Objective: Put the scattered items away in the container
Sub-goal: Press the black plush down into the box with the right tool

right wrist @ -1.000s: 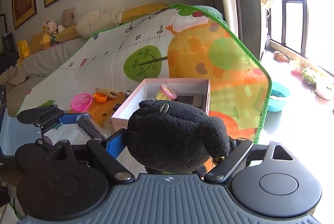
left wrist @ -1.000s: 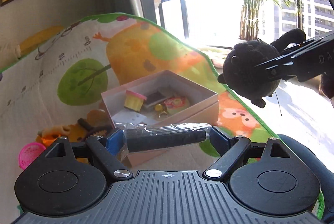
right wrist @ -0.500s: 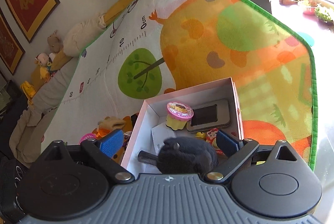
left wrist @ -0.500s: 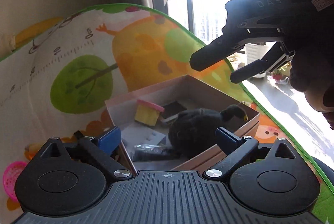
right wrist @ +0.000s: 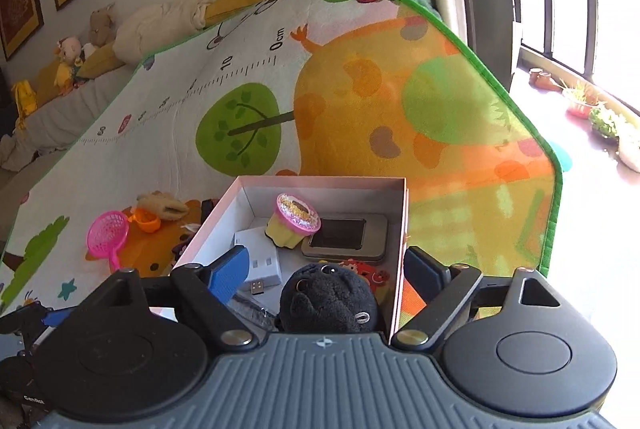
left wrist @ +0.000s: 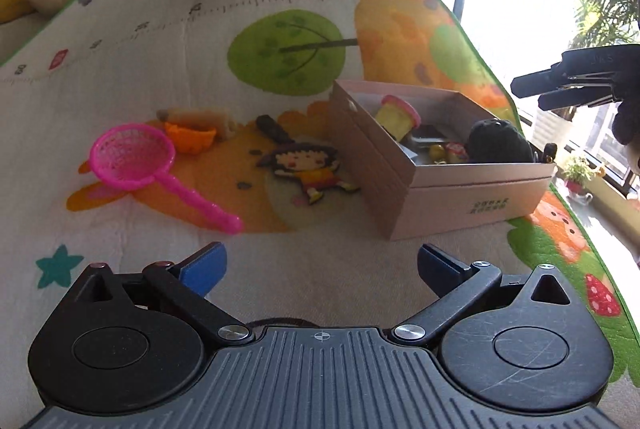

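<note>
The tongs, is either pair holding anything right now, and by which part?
Nothing is held. The left tongs gape over bare mat; the right tongs stand open above the black plush in the box.

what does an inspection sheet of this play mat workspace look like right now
surface: colourful printed play mat, lying flat.
job's things: pink cardboard box holds black plush toy, yellow cup with pink lid, grey tin, white adapter; pink plastic sieve, orange cup, flat cartoon girl figure on mat.
clutter: beige plush behind orange cup.
grippers: left gripper open, empty; right gripper open above box, its fingers have just been closing.
cables: nothing seen.
surroundings: framed pictures, window, potted plants.
</note>
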Available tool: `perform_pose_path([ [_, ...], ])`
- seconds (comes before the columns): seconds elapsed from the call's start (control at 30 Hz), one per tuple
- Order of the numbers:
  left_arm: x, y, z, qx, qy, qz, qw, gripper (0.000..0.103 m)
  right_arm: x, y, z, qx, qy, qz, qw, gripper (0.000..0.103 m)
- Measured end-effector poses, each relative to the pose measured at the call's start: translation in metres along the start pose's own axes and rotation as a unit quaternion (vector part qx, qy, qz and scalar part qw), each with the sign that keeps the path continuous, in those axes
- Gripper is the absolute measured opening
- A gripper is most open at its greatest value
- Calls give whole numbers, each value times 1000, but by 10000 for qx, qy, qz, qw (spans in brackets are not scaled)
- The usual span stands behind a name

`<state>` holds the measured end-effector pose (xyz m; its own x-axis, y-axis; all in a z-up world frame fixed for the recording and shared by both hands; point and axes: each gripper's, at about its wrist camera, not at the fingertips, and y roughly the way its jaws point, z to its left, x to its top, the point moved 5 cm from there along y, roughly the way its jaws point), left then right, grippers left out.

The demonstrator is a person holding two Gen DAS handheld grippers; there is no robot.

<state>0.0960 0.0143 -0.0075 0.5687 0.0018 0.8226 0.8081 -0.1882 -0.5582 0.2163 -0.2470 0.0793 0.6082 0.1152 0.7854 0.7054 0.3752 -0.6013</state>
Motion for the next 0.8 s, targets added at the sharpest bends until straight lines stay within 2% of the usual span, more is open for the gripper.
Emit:
perform_pose_path([
  [0.17,-9,-7,3,123,70,1,9999,103,-14,37,17,-303,-186,486,9982,82],
  [0.27,-12,-11,9,206,-2,3,9998,103,-19,54,26,-592,-679,560,9944,84],
  [0.33,-14,-14,12,245,-69,-17,9997,103,-21,64,35,-904,-1267,649,9857,73],
  [0.37,-14,-16,14,256,-95,-32,9996,103,-22,67,38,-1097,-1510,673,9801,57],
  [0.4,-14,-18,15,265,-123,-46,9996,103,-21,70,40,-1130,-1602,697,9781,57],
  [0.47,-14,-19,16,281,-166,-64,9994,103,-14,70,42,-1014,-1494,699,9811,55],
  [0.57,-15,-20,15,281,-205,-67,9994,103,4,64,40,-319,-777,589,9947,53],
  [0.67,-15,-21,15,276,-207,-63,9994,103,22,60,26,261,145,490,9984,39],
  [0.73,-15,-21,15,283,-207,-53,9994,103,27,64,12,228,465,565,9971,40],
  [0.8,-16,-21,15,298,-215,-41,9993,103,26,66,-1,-292,316,490,9979,48],
])
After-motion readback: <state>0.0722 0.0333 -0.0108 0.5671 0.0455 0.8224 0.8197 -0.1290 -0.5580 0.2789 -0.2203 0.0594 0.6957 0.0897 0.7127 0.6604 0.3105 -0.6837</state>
